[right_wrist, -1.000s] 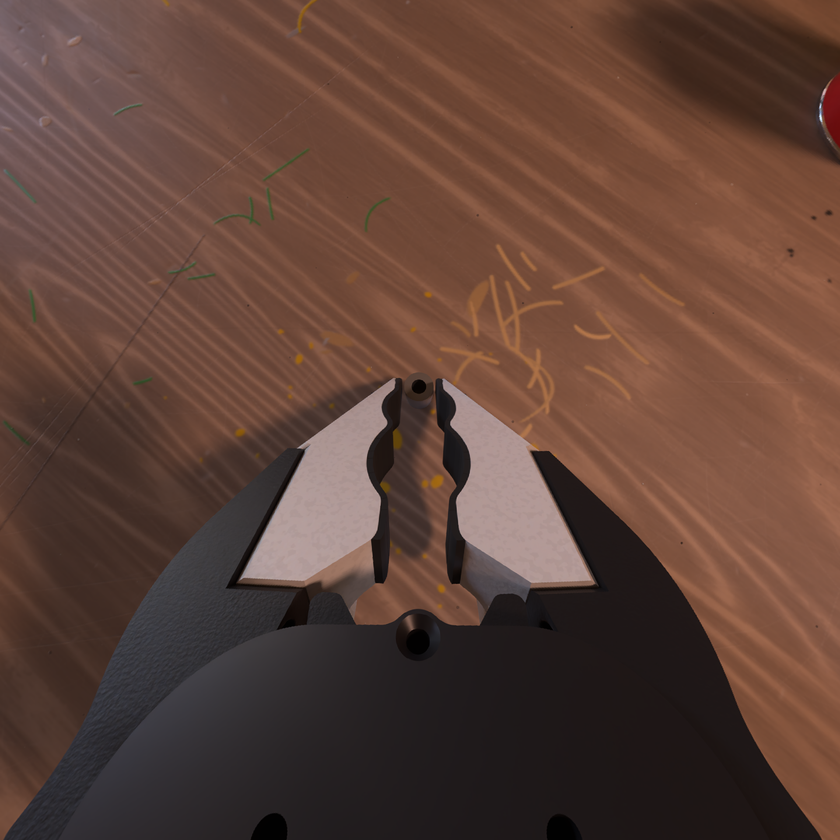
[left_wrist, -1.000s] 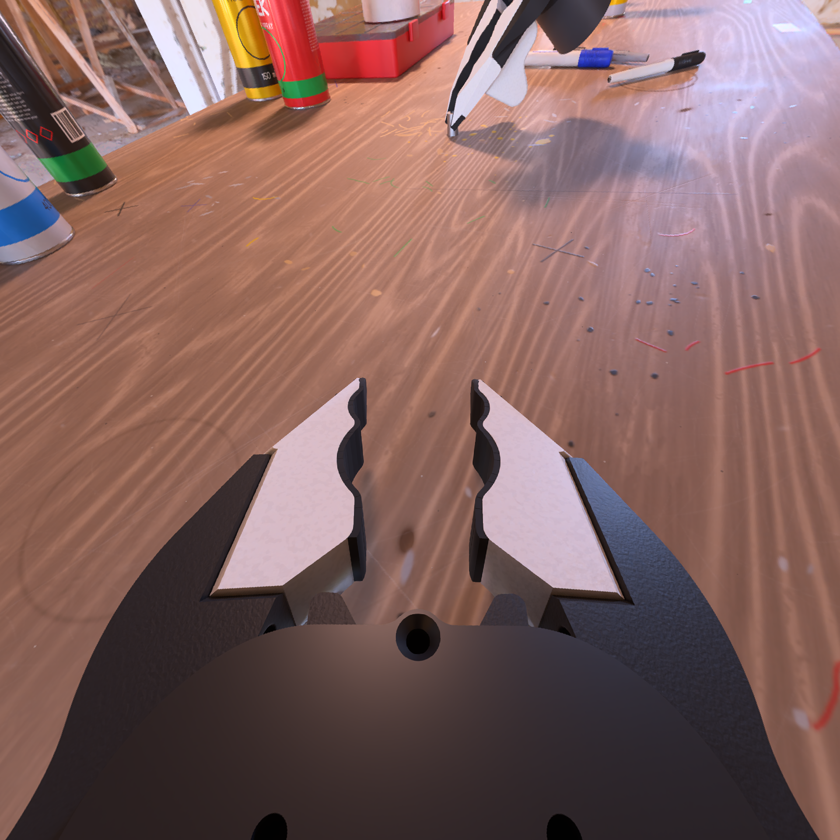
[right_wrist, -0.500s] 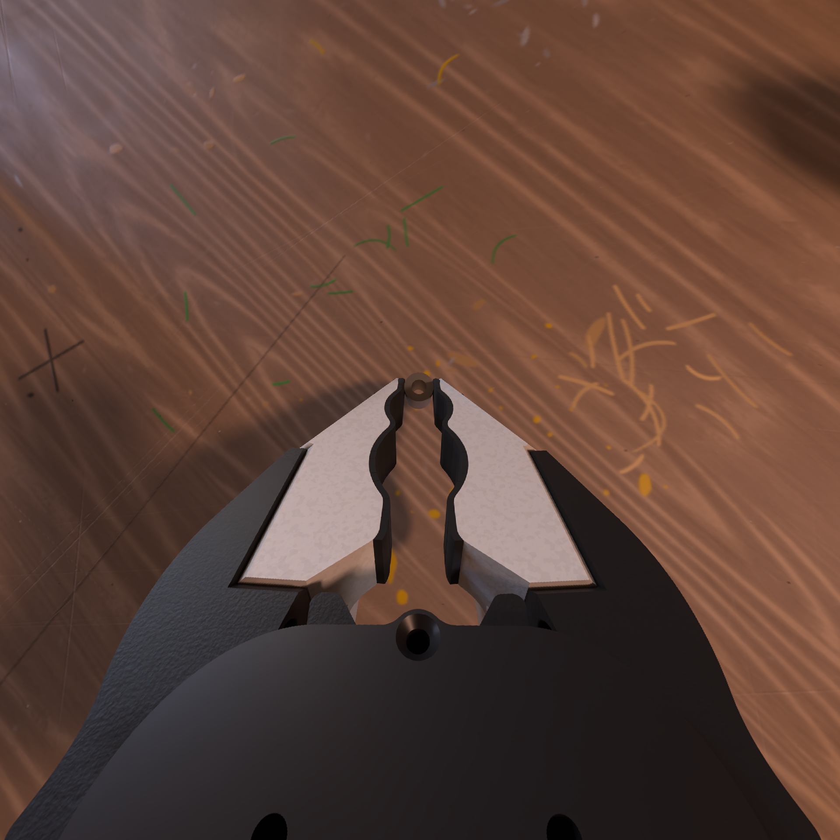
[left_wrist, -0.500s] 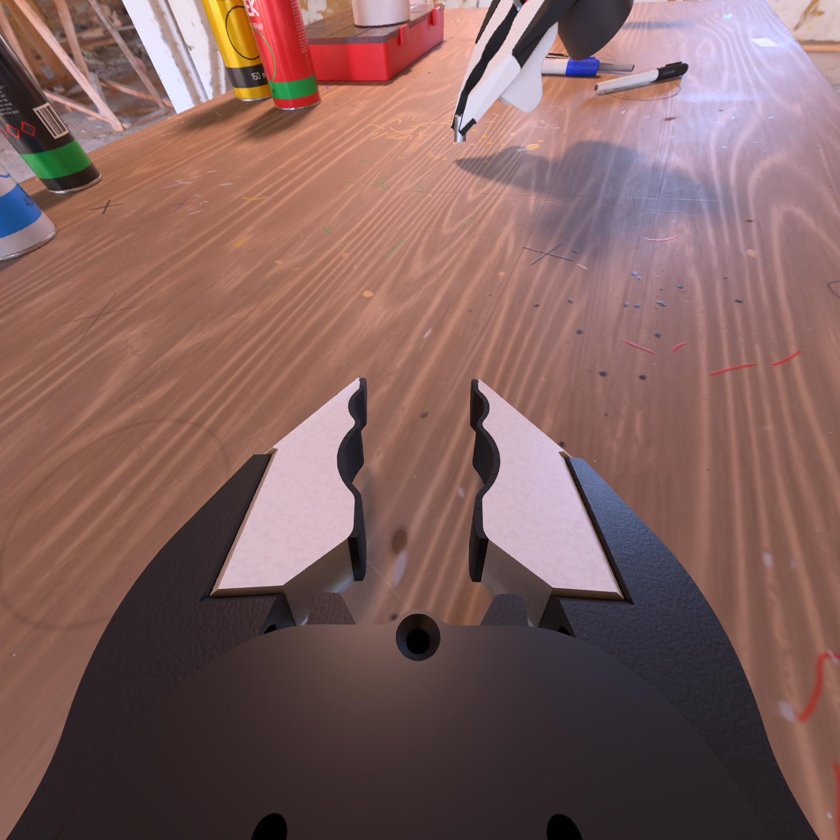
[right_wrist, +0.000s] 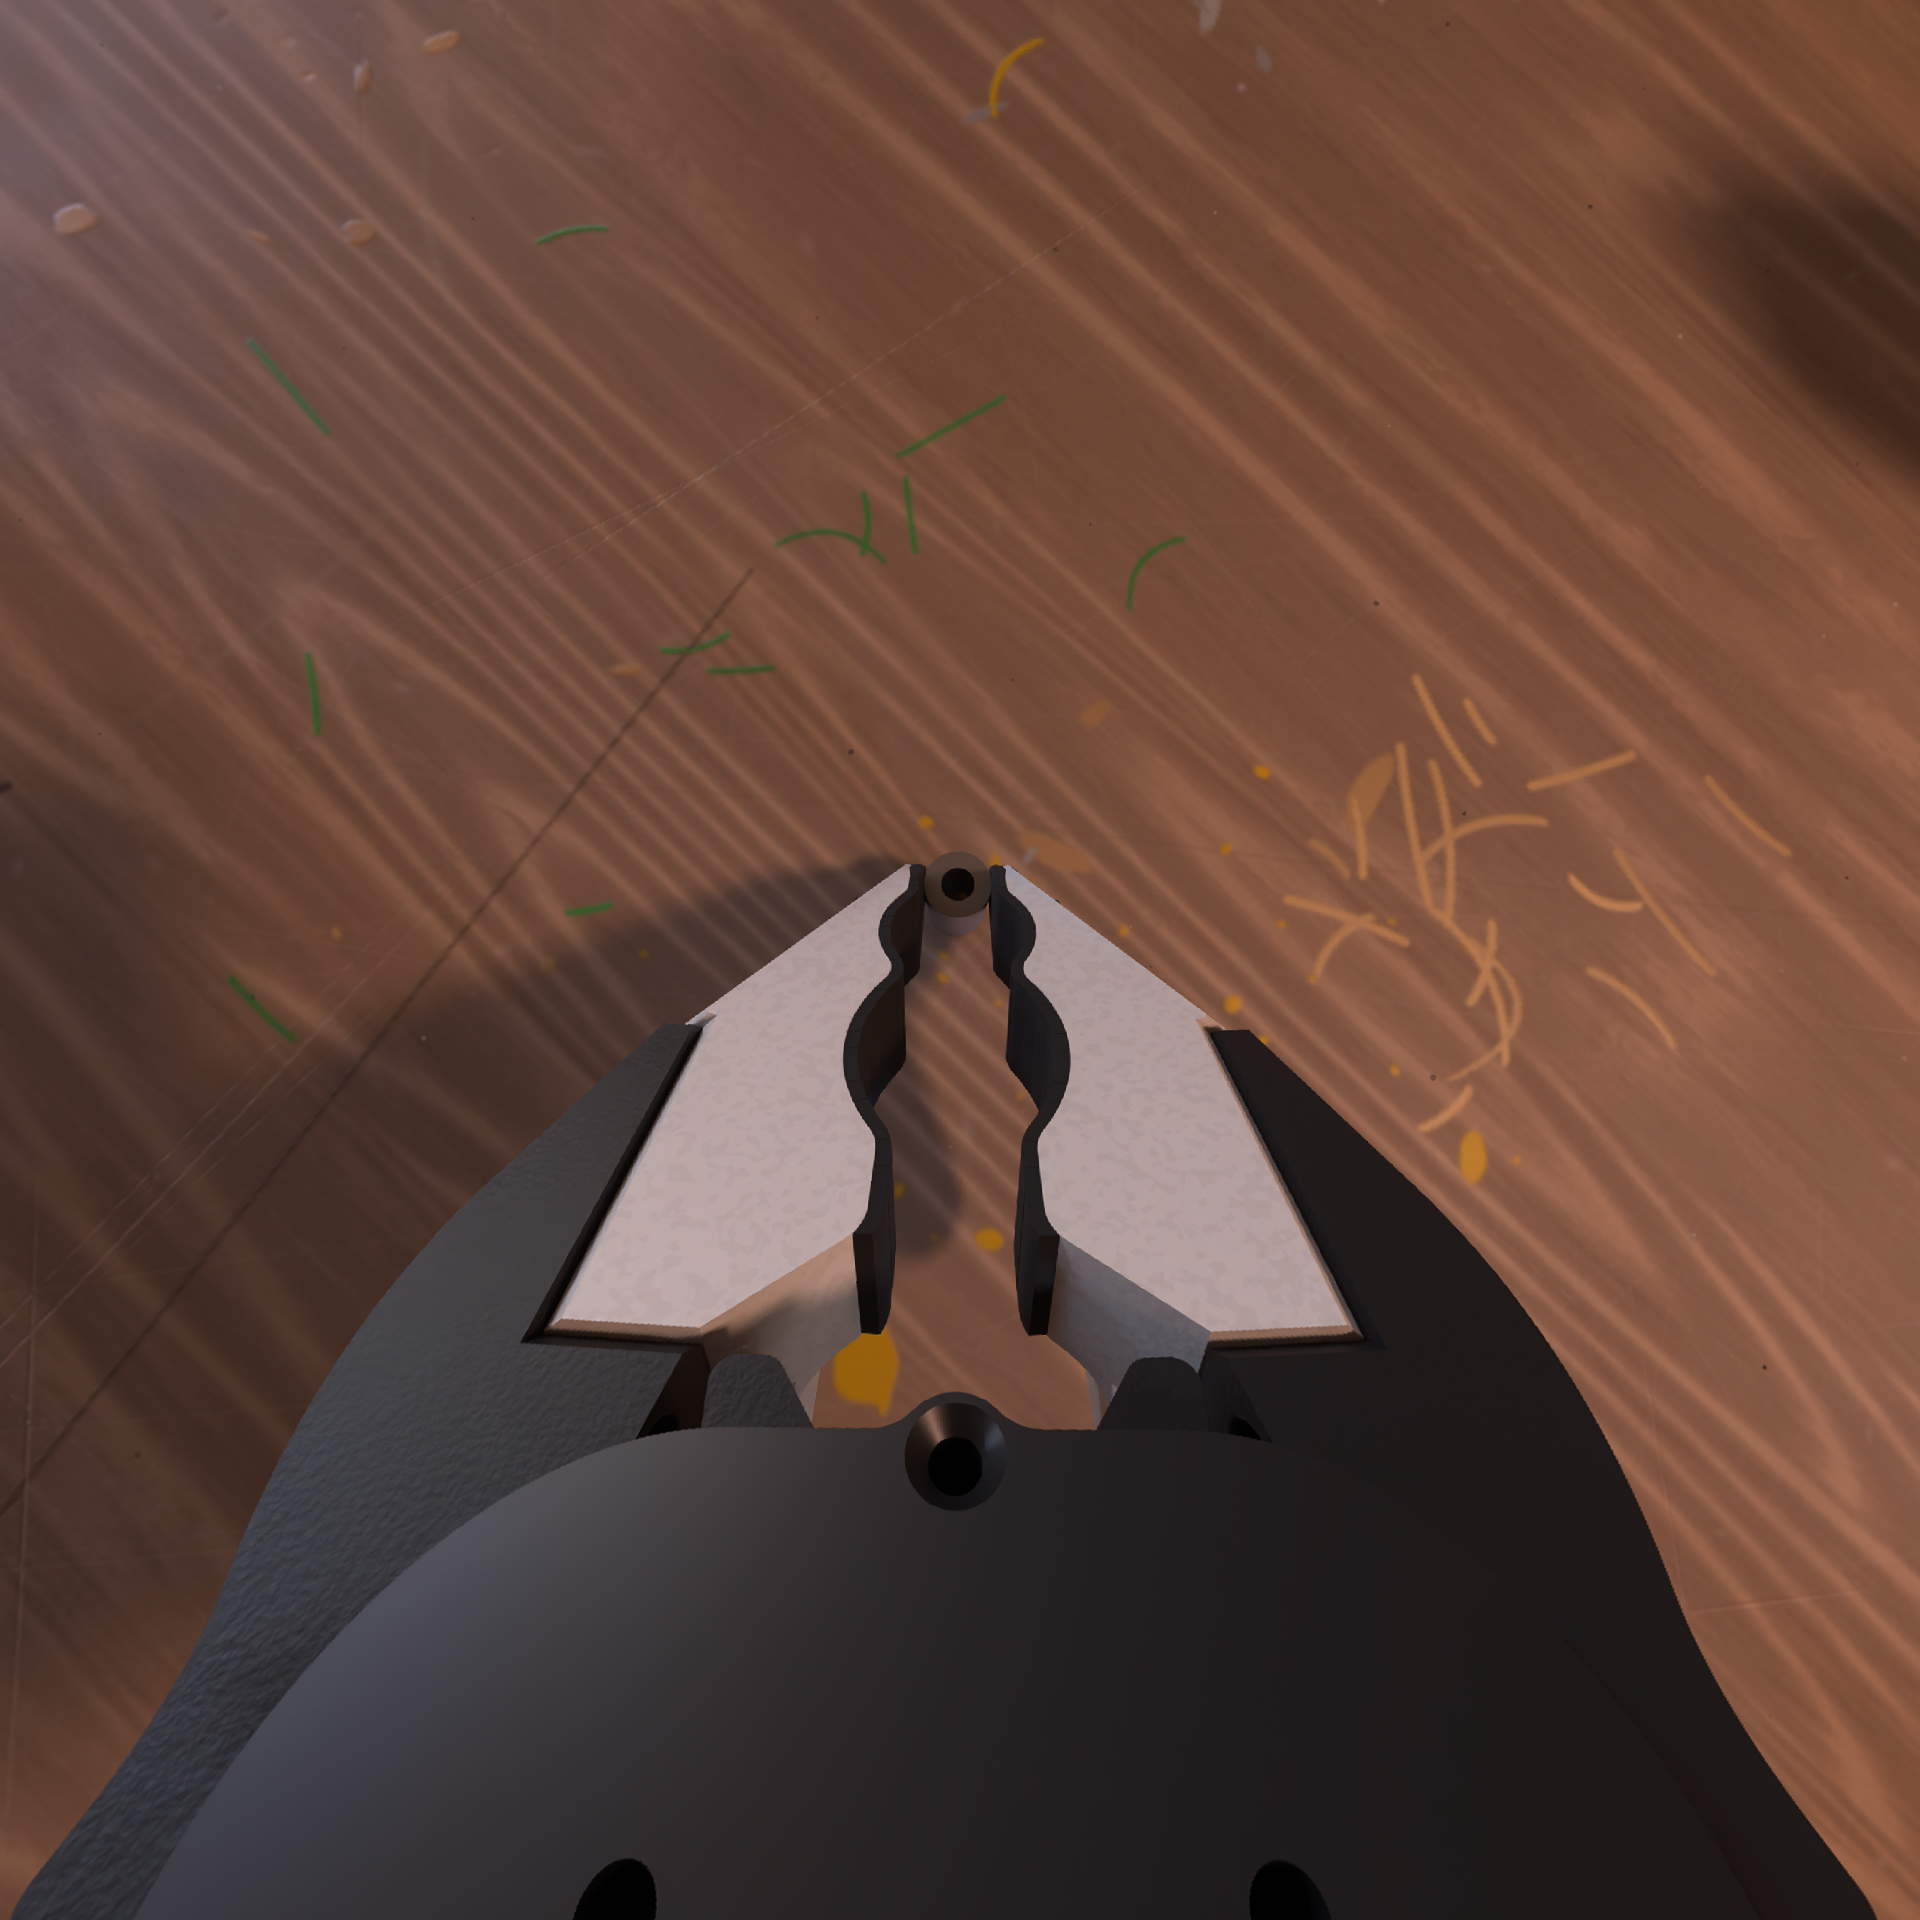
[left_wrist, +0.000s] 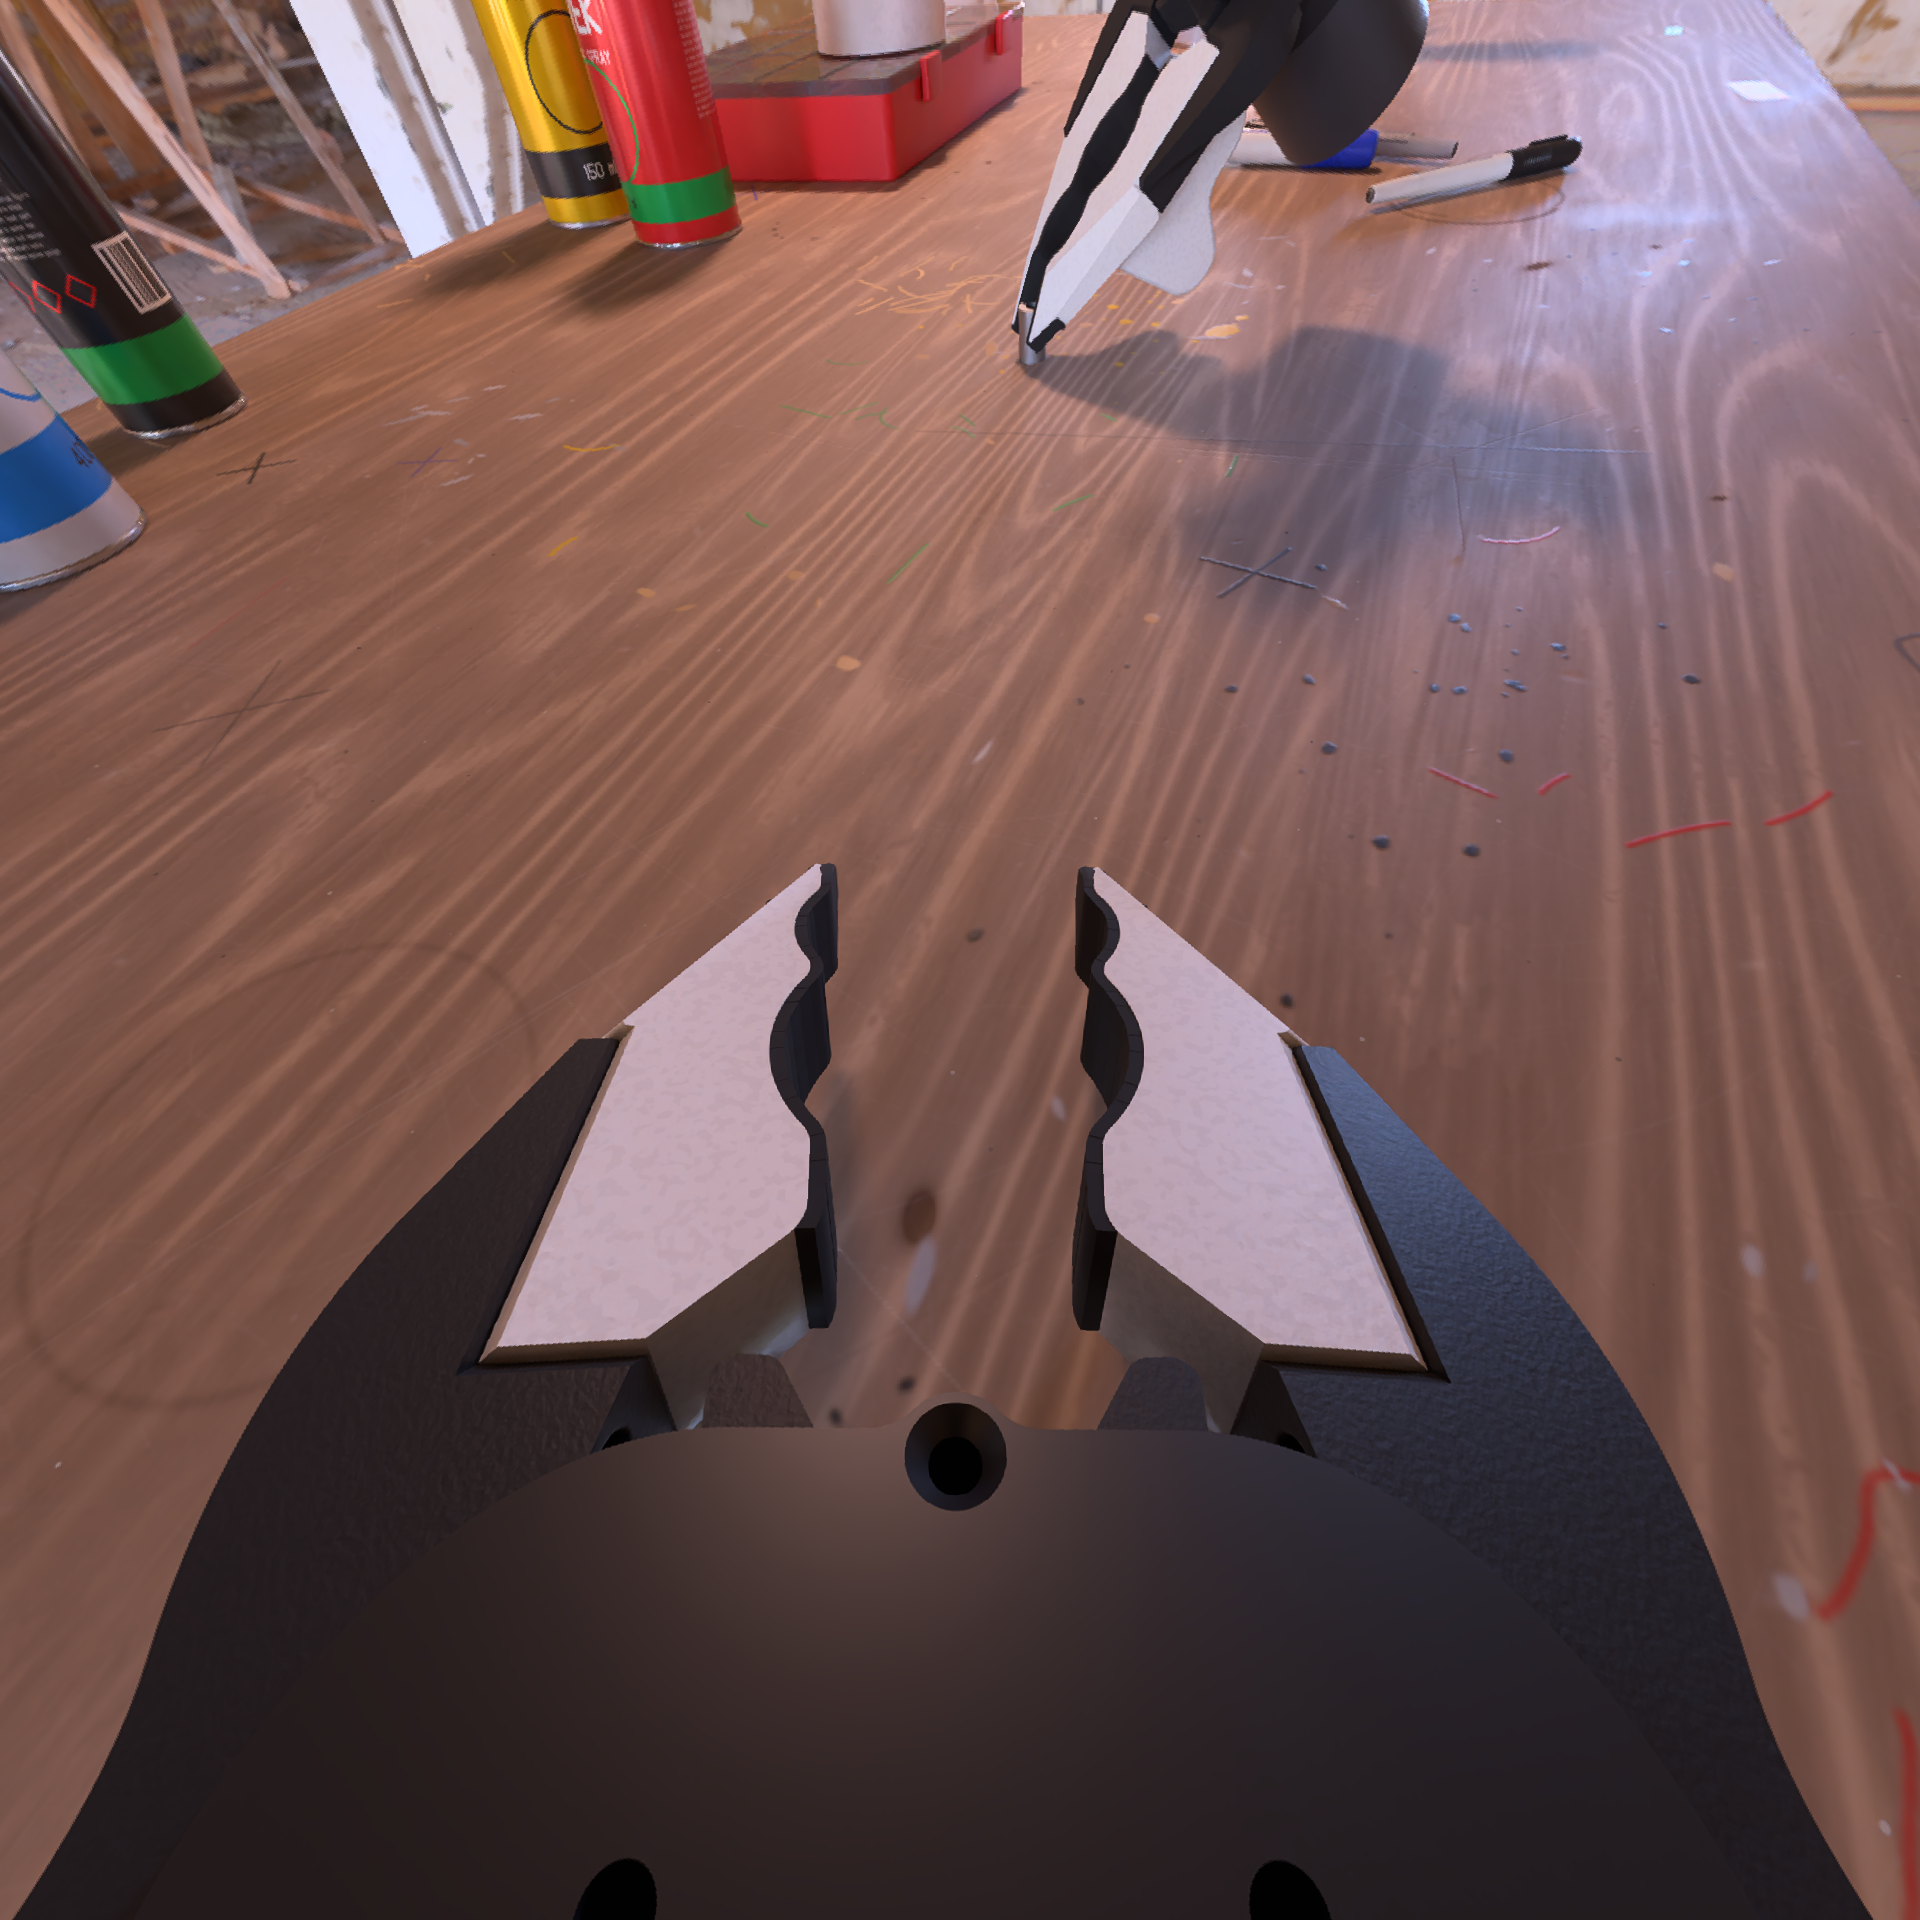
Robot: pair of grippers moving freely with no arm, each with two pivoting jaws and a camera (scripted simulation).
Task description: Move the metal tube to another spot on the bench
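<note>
A short metal tube (right_wrist: 957, 889) stands upright between the tips of my right gripper (right_wrist: 957, 883), which is shut on it; I look down its open end. In the left wrist view the right gripper (left_wrist: 1039, 327) points steeply down at the far middle of the wooden bench (left_wrist: 727, 727), and the tube's (left_wrist: 1031, 348) lower end sits at or just above the wood. My left gripper (left_wrist: 954, 878) is open and empty, low over the near bench.
Spray cans stand at the far left: a yellow one (left_wrist: 540, 104), a red one (left_wrist: 655, 114), a black and green one (left_wrist: 94, 281), a blue and white one (left_wrist: 42, 488). A red box (left_wrist: 873, 125) and markers (left_wrist: 1475, 171) lie at the back.
My right gripper has carried the tube leftward across the bench, away from the orange scribbles, and lowered it toward the wood. My left gripper stays open and has drifted slightly.
</note>
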